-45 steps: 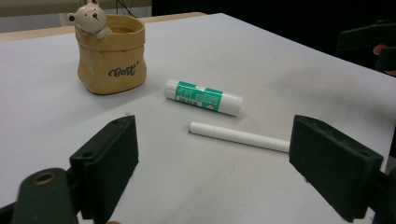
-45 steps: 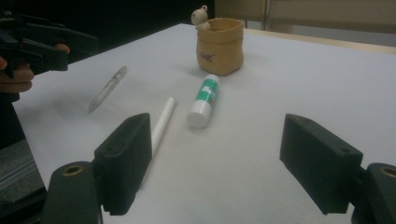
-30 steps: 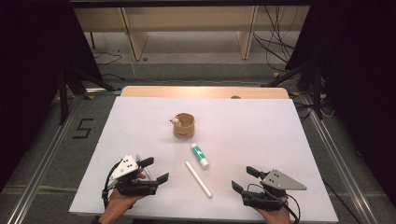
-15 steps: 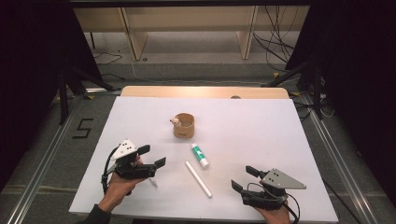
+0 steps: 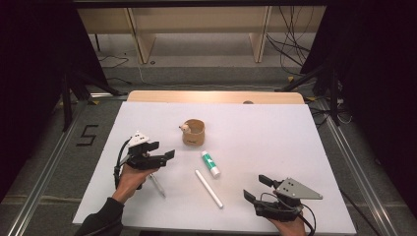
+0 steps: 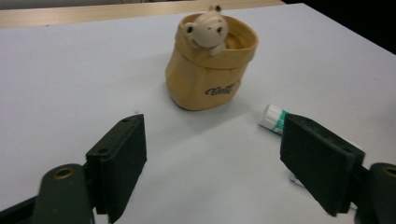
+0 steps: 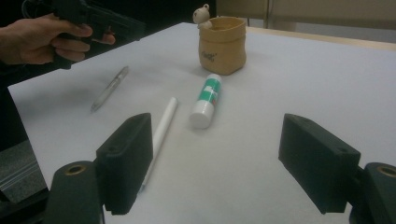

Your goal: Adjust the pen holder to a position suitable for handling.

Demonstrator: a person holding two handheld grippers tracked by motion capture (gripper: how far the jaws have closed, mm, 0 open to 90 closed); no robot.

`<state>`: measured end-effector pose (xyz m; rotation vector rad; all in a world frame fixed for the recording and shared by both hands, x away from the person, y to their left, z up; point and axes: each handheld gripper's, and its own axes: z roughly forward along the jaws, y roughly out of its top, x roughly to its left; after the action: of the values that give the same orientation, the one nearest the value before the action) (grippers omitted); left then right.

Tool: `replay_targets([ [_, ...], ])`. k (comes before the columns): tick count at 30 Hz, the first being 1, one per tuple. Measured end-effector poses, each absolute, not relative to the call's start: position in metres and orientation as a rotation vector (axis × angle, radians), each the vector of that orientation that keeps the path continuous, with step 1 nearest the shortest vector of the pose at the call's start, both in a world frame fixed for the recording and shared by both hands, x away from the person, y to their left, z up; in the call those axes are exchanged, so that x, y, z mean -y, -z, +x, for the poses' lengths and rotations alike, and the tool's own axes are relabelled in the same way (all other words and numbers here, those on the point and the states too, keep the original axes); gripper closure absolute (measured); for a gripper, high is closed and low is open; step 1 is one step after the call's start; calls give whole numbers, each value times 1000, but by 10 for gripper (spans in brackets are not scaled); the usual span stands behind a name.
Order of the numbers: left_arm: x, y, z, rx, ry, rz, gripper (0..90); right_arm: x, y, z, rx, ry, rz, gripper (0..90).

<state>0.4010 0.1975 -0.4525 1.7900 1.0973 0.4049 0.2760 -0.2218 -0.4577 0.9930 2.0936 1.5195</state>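
The left gripper point(image 5: 167, 158) is hovering above the left part of the white counter point(image 5: 275, 128), its black jaws spread wide with nothing between them; they have just been closing a little. In the left gripper view they are pointing at the tan fabric pouch with a small cream bear figure on its rim point(image 6: 211, 67), which is standing upright toward the far middle of the counter. Just below the hand, on the near side, a clear slim pen point(image 5: 158, 185) is lying flat. To the right of the gripper, the white glue stick with a green label point(image 5: 210, 163) is lying on its side just near of the pouch, and a white slender pen point(image 5: 209, 189) is lying slantwise nearer still. The right gripper point(image 5: 258, 189) is resting at the near right edge, jaws likewise spread and empty.

Judging from this, the left gripper is likely heading for the pouch or the glue stick. The pouch looks soft, so a grip on its rim could be folding it or tipping it over. The glue stick is round; a glancing jaw could be sending it rolling away. A low sweep of the hand could also be knocking the clear pen.
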Motion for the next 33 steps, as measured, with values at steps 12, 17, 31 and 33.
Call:
replay_targets([
  [12,-199,454,435,-1193,-457,1796,583,221,458,276,-2098,-1517,987,271],
  [17,-197,455,450,-1208,-449,1780,755,220,458,276,-2100,-1515,985,271],
  [31,-180,468,485,-1261,-439,1817,889,219,459,275,-2108,-1516,981,271],
  [33,-178,469,488,-1269,-430,1822,890,219,459,275,-2110,-1516,983,271],
])
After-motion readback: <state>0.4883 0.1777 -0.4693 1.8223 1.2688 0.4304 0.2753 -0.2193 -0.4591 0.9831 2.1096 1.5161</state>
